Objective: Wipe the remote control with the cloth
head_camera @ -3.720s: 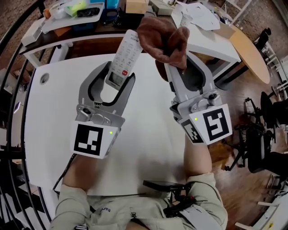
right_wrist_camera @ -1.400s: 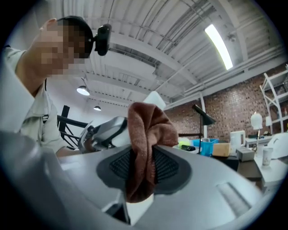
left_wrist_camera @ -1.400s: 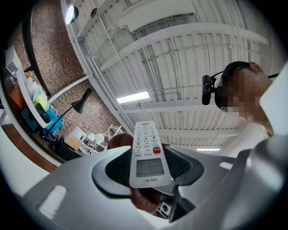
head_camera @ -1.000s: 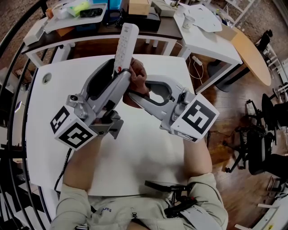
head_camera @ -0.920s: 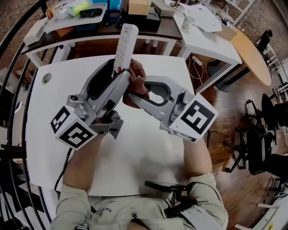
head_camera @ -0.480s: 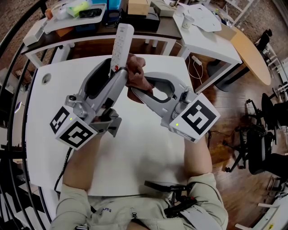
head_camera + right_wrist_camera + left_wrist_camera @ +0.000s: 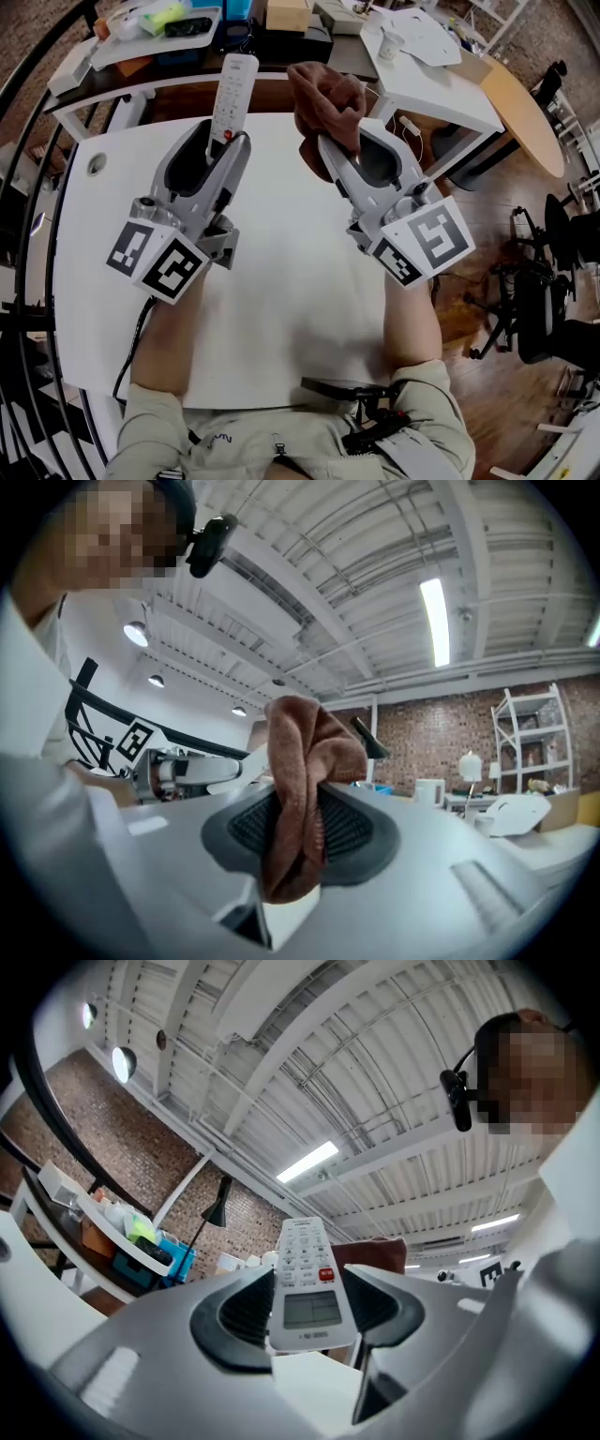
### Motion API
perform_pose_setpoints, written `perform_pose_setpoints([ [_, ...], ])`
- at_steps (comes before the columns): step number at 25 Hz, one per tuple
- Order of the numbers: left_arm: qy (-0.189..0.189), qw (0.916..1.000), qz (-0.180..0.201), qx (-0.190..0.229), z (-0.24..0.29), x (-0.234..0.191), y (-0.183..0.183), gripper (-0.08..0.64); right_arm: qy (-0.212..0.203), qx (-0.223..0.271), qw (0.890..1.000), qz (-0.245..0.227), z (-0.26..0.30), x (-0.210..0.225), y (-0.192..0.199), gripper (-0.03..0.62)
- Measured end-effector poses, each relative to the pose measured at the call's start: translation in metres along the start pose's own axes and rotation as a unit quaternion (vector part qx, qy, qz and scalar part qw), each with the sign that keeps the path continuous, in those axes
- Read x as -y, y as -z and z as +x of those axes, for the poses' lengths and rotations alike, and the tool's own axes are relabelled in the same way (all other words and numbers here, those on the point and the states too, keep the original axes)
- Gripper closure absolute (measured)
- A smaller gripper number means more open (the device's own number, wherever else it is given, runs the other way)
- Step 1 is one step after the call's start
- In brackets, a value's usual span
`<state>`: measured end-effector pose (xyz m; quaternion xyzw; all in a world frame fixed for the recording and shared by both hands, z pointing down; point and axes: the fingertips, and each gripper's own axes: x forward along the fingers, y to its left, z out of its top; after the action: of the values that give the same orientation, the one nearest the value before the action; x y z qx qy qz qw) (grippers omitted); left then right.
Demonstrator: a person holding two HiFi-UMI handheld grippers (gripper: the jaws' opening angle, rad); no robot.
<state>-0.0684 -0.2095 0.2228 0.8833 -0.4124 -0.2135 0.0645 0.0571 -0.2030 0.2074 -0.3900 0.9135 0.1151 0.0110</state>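
Note:
My left gripper (image 7: 217,141) is shut on a white remote control (image 7: 231,92) and holds it up over the far part of the white table (image 7: 309,309), tip pointing away. In the left gripper view the remote control (image 7: 307,1283) shows its display and red button between the black pads. My right gripper (image 7: 330,145) is shut on a bunched brown cloth (image 7: 325,101), held to the right of the remote with a gap between them. The cloth (image 7: 298,799) hangs folded between the pads in the right gripper view.
Behind the white table stands a shelf (image 7: 159,28) with trays and boxes. A white desk (image 7: 431,66) and a wooden tabletop (image 7: 520,103) lie at the back right, office chairs (image 7: 548,300) at the right. A round port (image 7: 92,165) sits in the table's left corner.
The two grippers have drawn apart: the cloth left the remote and swung right and up with the right gripper. The left gripper rolled and shifted left with the remote.

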Motion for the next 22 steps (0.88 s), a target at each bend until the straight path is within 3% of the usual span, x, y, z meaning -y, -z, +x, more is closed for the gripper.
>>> perform_pose_setpoints([
  [4,-0.036,0.9984,0.040,-0.013,-0.001,-0.019,0.003,0.318,0.031,-0.010,0.999,-0.004,0.000,0.018,0.008,0.489],
  [10,-0.093,0.9917,0.050,-0.073,-0.001,-0.058,0.036,0.318,0.070,-0.054,0.996,0.009,0.002,0.043,0.039,0.489],
  [18,-0.153,0.9761,0.071,-0.137,-0.006,-0.095,0.059,0.318,0.102,-0.159,0.982,0.008,0.003,0.069,0.103,0.489],
  [22,-0.175,0.9621,0.094,-0.187,-0.008,-0.110,0.080,0.318,0.096,-0.223,0.970,0.019,0.003,0.073,0.139,0.489],
])
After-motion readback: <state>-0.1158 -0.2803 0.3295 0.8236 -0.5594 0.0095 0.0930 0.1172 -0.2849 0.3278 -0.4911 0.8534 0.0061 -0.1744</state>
